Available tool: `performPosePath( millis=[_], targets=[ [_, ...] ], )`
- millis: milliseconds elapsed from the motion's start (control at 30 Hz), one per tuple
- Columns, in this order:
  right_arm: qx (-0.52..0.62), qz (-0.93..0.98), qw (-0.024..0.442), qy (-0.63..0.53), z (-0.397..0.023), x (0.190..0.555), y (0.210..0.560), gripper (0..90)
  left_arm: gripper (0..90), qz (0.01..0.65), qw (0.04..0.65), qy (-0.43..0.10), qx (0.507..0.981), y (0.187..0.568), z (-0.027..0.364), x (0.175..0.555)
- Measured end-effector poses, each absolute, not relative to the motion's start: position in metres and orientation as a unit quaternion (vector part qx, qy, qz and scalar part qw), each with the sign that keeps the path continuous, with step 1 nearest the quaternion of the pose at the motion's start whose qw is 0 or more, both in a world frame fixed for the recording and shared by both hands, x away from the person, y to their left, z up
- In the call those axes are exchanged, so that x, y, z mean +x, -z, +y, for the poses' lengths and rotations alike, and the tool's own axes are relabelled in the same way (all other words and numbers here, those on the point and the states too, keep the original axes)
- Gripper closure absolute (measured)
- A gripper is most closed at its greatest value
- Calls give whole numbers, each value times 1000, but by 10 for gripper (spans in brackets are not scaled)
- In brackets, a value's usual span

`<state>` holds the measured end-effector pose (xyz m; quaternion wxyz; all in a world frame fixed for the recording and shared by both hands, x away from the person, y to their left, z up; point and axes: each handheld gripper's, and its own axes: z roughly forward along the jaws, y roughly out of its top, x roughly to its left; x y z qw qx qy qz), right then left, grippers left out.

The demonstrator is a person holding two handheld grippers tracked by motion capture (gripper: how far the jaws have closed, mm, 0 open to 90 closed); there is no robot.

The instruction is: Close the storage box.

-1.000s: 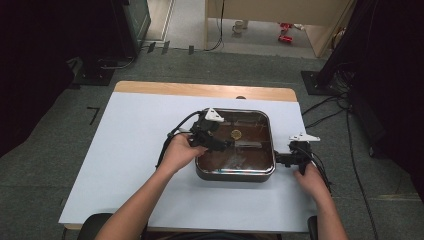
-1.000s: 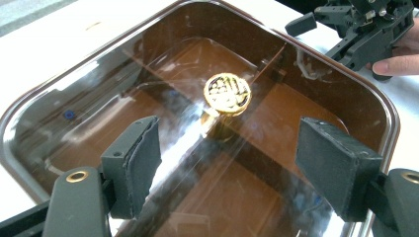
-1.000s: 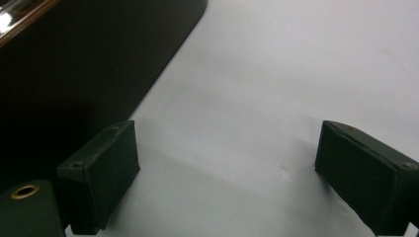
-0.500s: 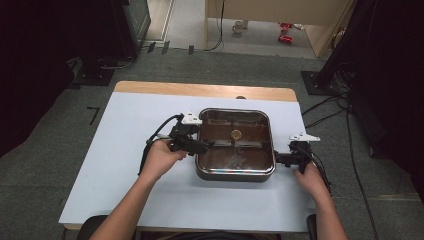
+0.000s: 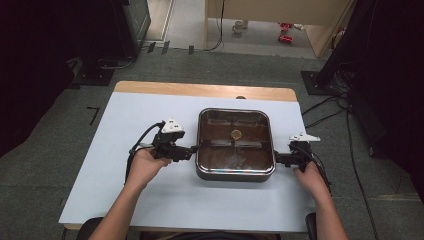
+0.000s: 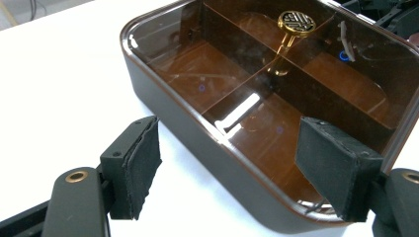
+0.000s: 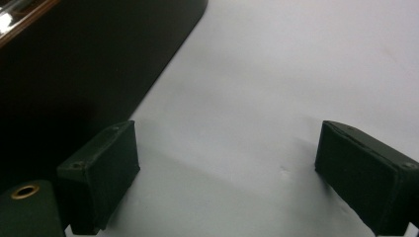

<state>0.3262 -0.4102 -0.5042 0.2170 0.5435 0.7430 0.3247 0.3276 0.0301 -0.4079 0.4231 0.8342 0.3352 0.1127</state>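
A dark brown rectangular box (image 5: 235, 173) stands in the middle of the white table (image 5: 125, 195). Dividers show through its glossy top, and a gold knob (image 5: 236, 134) sits at the centre. My left gripper (image 5: 192, 151) lies level at the box's left side and points at it. In the left gripper view the open left gripper (image 6: 237, 173) has the box's near wall (image 6: 197, 138) between its jaws, with neither pad touching; the knob (image 6: 296, 22) is beyond. My right gripper (image 5: 278, 159) rests at the box's right side. In the right gripper view the right gripper (image 7: 232, 177) is open over bare table beside the box (image 7: 74, 64).
A wooden strip (image 5: 200, 90) runs along the table's far edge. Cables (image 5: 330, 112) lie on the grey floor at the right, and dark equipment stands at both sides. White tabletop stretches to the left of the box and in front of it.
My left gripper has moved left and toward the person, from over the box's left part to beside its left wall. The right gripper and the box have stayed put.
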Motion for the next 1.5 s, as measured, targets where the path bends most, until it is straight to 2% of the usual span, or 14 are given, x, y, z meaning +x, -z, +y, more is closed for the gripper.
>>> performPosePath(
  millis=[433,733,967,1167,1367,1500],
  targets=[
    [543,743,217,-325,-410,326,504,91,225,338,418,-146,830,436,55,317],
    [543,743,217,-325,-410,326,504,91,225,359,414,-132,826,456,69,317],
    [543,743,217,-325,-410,326,504,91,227,388,393,-103,827,471,69,317],
    [543,743,217,-325,-410,326,504,91,232,384,368,-101,841,485,64,322],
    [543,743,217,-325,-410,326,504,91,232,377,353,-119,848,490,59,321],
    [543,743,217,-325,-410,326,504,91,174,363,345,-148,853,495,52,315]
  ],
)
